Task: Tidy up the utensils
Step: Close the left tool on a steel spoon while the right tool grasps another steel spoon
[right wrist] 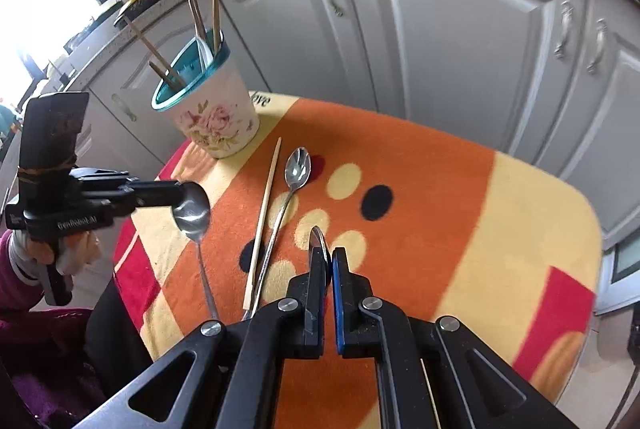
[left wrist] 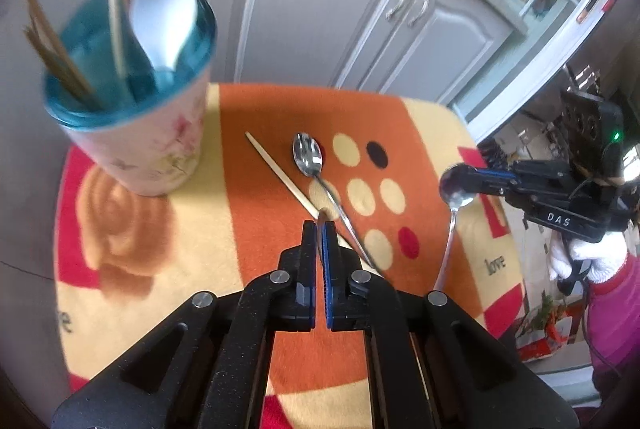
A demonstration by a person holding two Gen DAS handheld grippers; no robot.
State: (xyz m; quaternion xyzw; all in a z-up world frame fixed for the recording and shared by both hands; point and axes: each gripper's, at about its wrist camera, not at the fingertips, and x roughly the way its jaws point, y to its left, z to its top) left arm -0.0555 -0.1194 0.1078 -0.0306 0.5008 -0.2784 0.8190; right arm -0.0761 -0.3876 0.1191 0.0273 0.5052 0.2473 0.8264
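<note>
Pick-up looks done: left gripper [left wrist: 320, 229] clenches 1 shiny steel spoon [right wrist: 194, 207] by its bowl, right gripper [right wrist: 330, 253] a 2nd steel spoon [left wrist: 456, 189], both above the orange cloth [right wrist: 440, 189]; next, likely, lower each handle-first into the teal-rimmed floral cup [right wrist: 216, 125].

1. The left gripper [left wrist: 319, 229], bottom centre of the frame, has its jaws closed, with a thin metal edge between the tips.
2. The right gripper [left wrist: 460, 183], at the right edge, grips the bowl of a metal spoon [left wrist: 450, 229]; the handle hangs downward.
3. A chopstick [left wrist: 280, 175] and a second spoon [left wrist: 310, 157] lie side by side on the patterned cloth [left wrist: 260, 169], centre frame.
4. A floral cup [left wrist: 140, 133], upper left, holds chopsticks and a white spoon [left wrist: 164, 21].
</note>
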